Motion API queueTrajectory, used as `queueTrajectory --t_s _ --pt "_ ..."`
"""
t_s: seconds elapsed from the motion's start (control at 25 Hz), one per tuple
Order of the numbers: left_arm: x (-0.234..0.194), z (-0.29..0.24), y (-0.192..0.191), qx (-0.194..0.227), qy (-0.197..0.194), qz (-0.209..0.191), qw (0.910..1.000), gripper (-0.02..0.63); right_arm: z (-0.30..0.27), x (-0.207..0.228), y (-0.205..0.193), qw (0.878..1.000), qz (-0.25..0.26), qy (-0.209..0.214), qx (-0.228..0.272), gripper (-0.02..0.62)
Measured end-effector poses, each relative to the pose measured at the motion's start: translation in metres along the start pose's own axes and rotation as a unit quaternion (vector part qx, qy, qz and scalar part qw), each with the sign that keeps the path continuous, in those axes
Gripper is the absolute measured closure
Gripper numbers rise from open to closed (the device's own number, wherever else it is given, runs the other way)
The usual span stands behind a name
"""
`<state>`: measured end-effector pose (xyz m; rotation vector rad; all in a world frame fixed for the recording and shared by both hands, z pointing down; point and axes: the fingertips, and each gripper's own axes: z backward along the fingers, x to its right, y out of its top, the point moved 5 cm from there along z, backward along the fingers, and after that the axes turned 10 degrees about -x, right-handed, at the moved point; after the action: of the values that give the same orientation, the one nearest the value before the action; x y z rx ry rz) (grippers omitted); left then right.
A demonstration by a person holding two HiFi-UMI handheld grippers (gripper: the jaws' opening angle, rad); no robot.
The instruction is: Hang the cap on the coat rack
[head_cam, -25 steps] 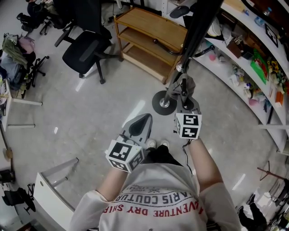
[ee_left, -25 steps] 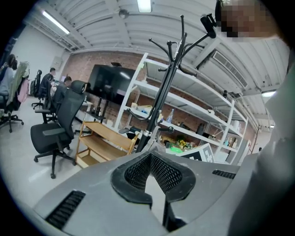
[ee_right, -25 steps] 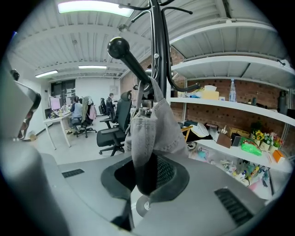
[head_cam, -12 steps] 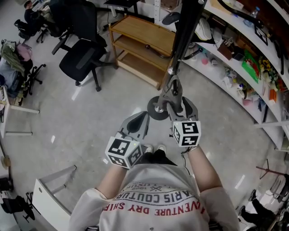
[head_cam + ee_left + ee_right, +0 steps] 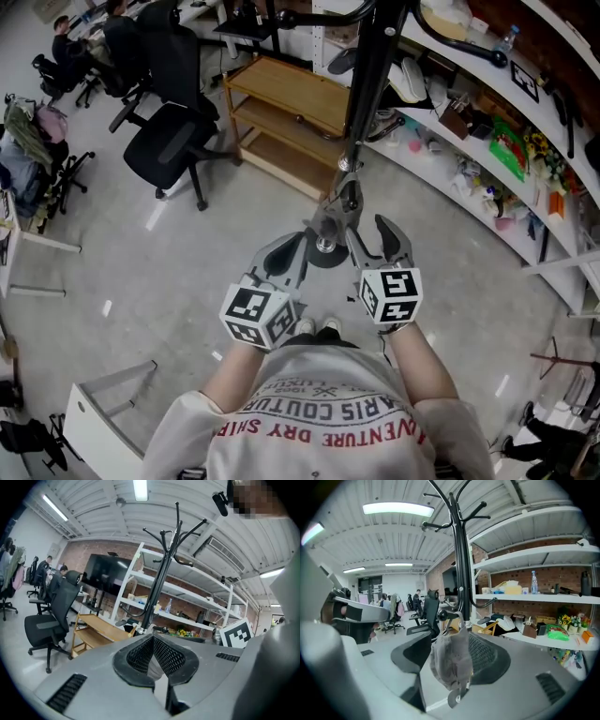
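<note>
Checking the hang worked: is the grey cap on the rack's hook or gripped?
Hung. The cap dangles from a coat rack hook; the right gripper has its jaws opening, one either side, not pressing it.

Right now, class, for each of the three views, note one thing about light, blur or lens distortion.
Head view: sharp, with pale light reflections on the glossy floor. Left gripper view: fisheye, dark rounded corners, shelves bent. Right gripper view: the ceiling light glares white, and the close cap looks slightly soft.

The head view is looking steeply down; both gripper views are looking up, close, sharing the rack [image 5: 161, 573].
</note>
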<state>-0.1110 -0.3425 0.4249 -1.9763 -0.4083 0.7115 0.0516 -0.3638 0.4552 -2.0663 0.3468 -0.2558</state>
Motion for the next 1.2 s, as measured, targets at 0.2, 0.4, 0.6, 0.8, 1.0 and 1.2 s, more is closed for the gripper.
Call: queueTrajectory --t_s 0.2,0.4,0.6,0.8,1.0,1.2 --pt "0.006 0.000 0.019 0.018 0.003 -0.032 0.9993 0.600 0.029 0.016 0.021 0.997 -0.011 -0.056 0.055 0.569" --pt "0.008 0.002 0.031 0.030 0.007 -0.051 0.9982 0.600 0.050 0.014 0.037 0.993 0.001 -0.072 0.094 0.578" --pt "0.012 0.001 0.038 0.038 0.011 -0.070 0.9968 0.600 0.064 0.014 0.045 0.991 -0.007 -0.074 0.110 0.580" --pt "0.014 0.002 0.044 0.044 0.020 -0.095 0.9944 0.600 0.073 0.013 0.051 0.990 -0.010 -0.077 0.119 0.580" --pt "0.007 0.003 0.041 0.041 0.031 -0.093 0.9943 0.600 0.076 0.006 0.053 0.989 0.008 -0.077 0.122 0.580" --pt "0.005 0.002 0.040 0.041 0.034 -0.097 0.9938 0.600 0.074 0.003 0.049 0.991 0.011 -0.072 0.115 0.580"
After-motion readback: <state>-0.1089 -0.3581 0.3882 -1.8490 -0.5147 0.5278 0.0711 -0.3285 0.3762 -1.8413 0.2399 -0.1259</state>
